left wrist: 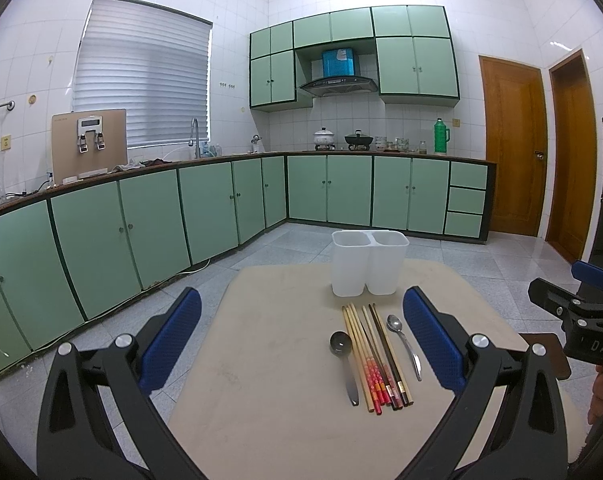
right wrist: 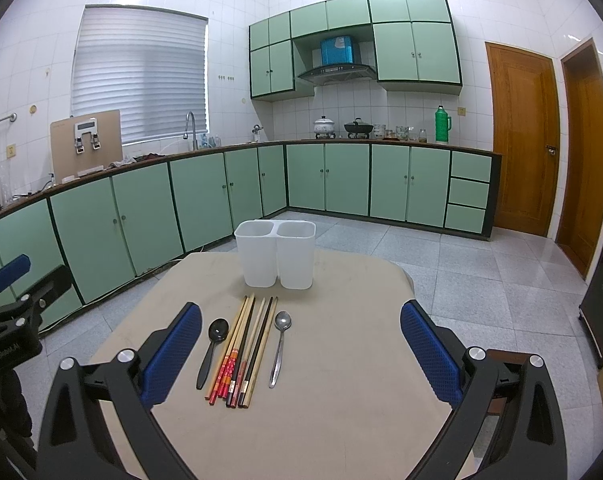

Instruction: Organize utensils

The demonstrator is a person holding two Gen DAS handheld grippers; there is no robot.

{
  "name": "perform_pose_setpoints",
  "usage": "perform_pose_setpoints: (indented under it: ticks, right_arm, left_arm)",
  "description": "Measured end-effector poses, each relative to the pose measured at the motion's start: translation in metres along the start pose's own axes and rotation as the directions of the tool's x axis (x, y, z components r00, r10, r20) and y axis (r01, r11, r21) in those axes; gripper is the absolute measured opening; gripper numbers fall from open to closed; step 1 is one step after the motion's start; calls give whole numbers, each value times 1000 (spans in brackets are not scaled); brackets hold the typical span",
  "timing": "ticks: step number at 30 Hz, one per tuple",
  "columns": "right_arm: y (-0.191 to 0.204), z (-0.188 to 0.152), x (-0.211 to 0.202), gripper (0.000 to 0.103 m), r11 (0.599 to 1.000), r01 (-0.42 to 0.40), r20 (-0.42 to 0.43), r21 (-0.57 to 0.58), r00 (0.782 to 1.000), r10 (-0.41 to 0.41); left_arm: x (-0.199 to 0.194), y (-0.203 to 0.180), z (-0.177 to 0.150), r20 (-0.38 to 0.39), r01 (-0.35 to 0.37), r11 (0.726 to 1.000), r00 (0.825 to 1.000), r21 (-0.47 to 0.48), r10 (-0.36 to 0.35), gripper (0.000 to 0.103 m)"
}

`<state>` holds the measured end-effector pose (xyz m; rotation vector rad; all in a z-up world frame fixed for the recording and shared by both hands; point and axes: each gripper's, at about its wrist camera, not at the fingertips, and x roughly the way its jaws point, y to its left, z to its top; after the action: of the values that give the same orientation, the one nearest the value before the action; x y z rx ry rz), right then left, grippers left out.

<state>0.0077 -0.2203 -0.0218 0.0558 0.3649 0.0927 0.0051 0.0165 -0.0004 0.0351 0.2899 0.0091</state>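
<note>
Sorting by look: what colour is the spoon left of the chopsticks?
Dark, glossy black spoon, clearest in the right wrist view.

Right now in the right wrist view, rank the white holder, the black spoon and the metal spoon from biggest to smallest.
1. White holder, clearly largest.
2 and 3. Black spoon and metal spoon: they look about the same length, lying equally near the camera, so I won't rank them.

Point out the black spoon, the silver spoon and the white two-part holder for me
black spoon (right wrist: 218, 330), right wrist view, on its bowl.
silver spoon (right wrist: 282, 320), right wrist view, on its bowl.
white two-part holder (right wrist: 275, 258), right wrist view, on the front wall where the two bins meet.
</note>
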Motion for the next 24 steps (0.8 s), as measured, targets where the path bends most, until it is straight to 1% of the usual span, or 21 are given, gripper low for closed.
perform_pose_setpoints:
  ticks: [4, 6, 8, 13, 17, 21, 24]
  right_arm:
    - [0, 0, 0, 97, 1000, 0, -2, 1, 1000, 0]
    - [-3, -13, 9, 97, 1000, 3, -4, 1, 1000, -3]
    - [-2, -16, 11, 97, 1000, 2, -6, 2, 1000, -2]
    - [-1, -15, 12, 97, 1000, 2, -13, -1, 1000, -2]
    - [-1, -7, 13, 97, 1000, 5, -28, -3, 1000, -5]
    - [-3, -7, 29, 97, 1000, 13, -68, -9, 998, -14]
    - [-7, -10, 50, 97, 1000, 14, -117, -12, 993, -16]
  left_arm:
    - [-2, -1, 1, -1, -2, 1000, 1000, 0, 2, 98]
    - [-2, 1, 1, -3, -2, 1000, 1000, 0, 2, 98]
    - [-1, -2, 0, -5, -3, 1000, 1000, 0, 3, 98]
    - [1, -3, 1, -11, -4, 1000, 1000, 1, 4, 98]
    - [6, -4, 0, -20, -2, 1000, 1000, 2, 2, 98]
    - [23, -2, -2, -46, -16, 1000, 999, 11, 16, 98]
    - [48, 5, -5, -92, -28, 1000, 995, 7, 28, 98]
